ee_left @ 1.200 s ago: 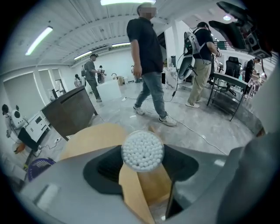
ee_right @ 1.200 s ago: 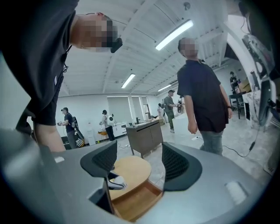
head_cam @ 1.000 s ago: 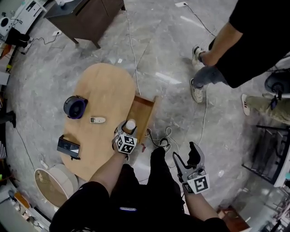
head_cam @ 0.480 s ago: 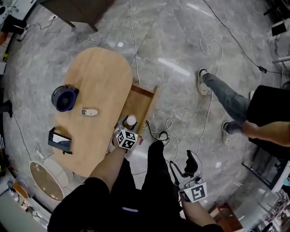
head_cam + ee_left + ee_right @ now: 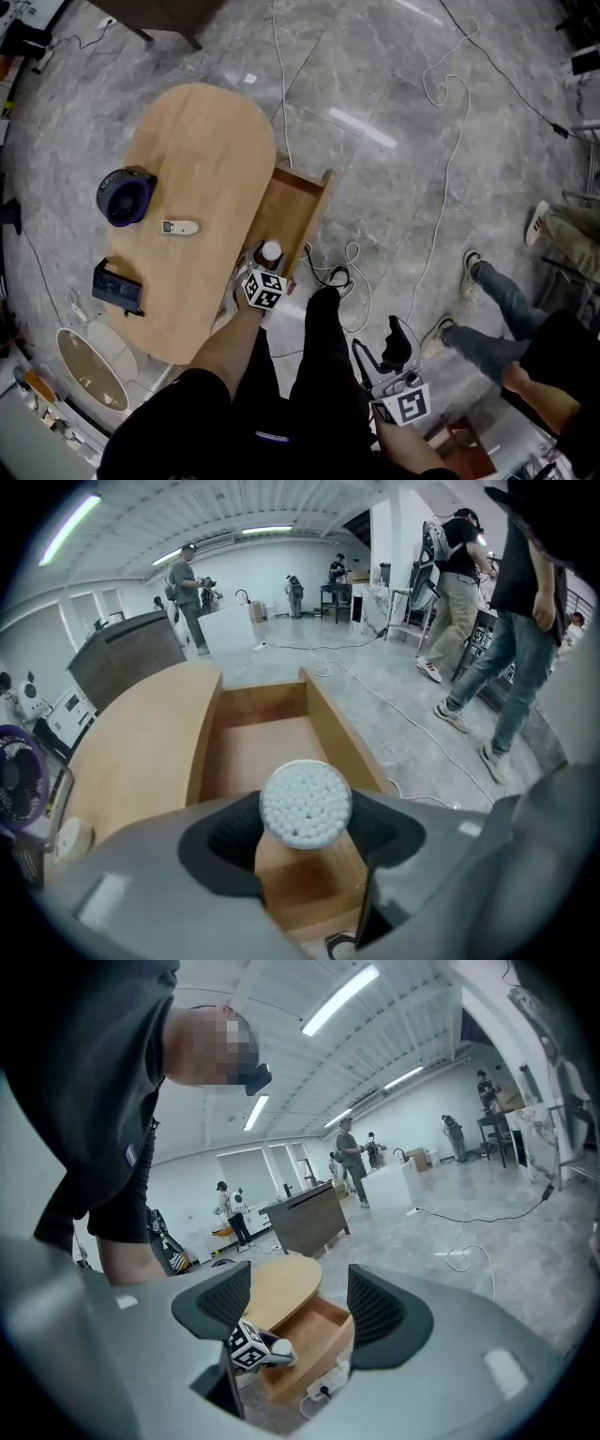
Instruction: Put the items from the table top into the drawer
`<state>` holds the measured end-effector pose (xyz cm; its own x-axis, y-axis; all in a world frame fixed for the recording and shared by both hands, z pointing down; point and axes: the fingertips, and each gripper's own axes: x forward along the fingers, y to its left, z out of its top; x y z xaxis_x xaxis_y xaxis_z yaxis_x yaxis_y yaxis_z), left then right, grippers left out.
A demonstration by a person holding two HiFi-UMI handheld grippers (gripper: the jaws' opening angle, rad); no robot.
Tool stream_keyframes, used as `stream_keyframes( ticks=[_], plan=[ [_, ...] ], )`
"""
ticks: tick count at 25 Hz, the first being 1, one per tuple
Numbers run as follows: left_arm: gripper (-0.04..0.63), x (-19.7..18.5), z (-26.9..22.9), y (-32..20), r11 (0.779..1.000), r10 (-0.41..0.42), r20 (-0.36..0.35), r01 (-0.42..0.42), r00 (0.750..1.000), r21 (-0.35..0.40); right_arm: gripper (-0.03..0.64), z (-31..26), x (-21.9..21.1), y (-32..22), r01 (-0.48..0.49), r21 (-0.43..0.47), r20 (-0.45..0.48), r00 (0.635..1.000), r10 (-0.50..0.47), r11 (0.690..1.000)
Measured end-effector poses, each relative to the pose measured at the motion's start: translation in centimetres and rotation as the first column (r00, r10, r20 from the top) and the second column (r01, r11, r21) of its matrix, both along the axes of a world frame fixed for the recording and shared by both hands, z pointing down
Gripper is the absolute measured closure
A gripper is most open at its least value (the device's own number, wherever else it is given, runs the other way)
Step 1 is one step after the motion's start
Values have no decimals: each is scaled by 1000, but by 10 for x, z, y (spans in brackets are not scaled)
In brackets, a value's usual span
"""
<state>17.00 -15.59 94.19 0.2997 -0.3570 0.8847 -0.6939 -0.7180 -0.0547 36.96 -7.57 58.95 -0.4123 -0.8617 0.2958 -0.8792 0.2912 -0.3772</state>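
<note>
My left gripper (image 5: 263, 265) is shut on a round clear tub of cotton swabs (image 5: 305, 804), held over the near end of the open wooden drawer (image 5: 292, 222). The tub shows white (image 5: 271, 251) in the head view, just above the drawer's front edge. On the oval wooden table (image 5: 206, 159) lie a purple fan (image 5: 125, 197), a small white remote (image 5: 179, 227) and a dark box (image 5: 117, 288). My right gripper (image 5: 392, 339) stands open and empty, low at the right, away from the table. In the right gripper view the drawer (image 5: 307, 1332) appears between its jaws, far off.
Cables (image 5: 441, 159) and a power strip (image 5: 335, 277) lie on the marble floor beside the drawer. A round wicker basket (image 5: 89, 368) sits at the table's near left end. A person's legs (image 5: 492, 314) stand at the right. A dark cabinet (image 5: 159, 14) stands beyond the table.
The head view has shifted, and the bystander has walked from the upper right to the lower right. My left gripper stays over the drawer's front with the tub; the right gripper has dropped slightly.
</note>
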Motion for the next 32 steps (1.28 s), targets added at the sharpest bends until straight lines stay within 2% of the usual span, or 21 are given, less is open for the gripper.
stream_keyframes(
  ticks=[23,32],
  plan=[
    [318,-18,38,32,998,-59,0,59,998,-22,285,21,-15,7,46,-20,9,999,-46,999],
    [305,-10,31,42,1000,12,-56,-13,998,-13,281,22,-26,7,57,-18,13,998,-56,998]
  ],
)
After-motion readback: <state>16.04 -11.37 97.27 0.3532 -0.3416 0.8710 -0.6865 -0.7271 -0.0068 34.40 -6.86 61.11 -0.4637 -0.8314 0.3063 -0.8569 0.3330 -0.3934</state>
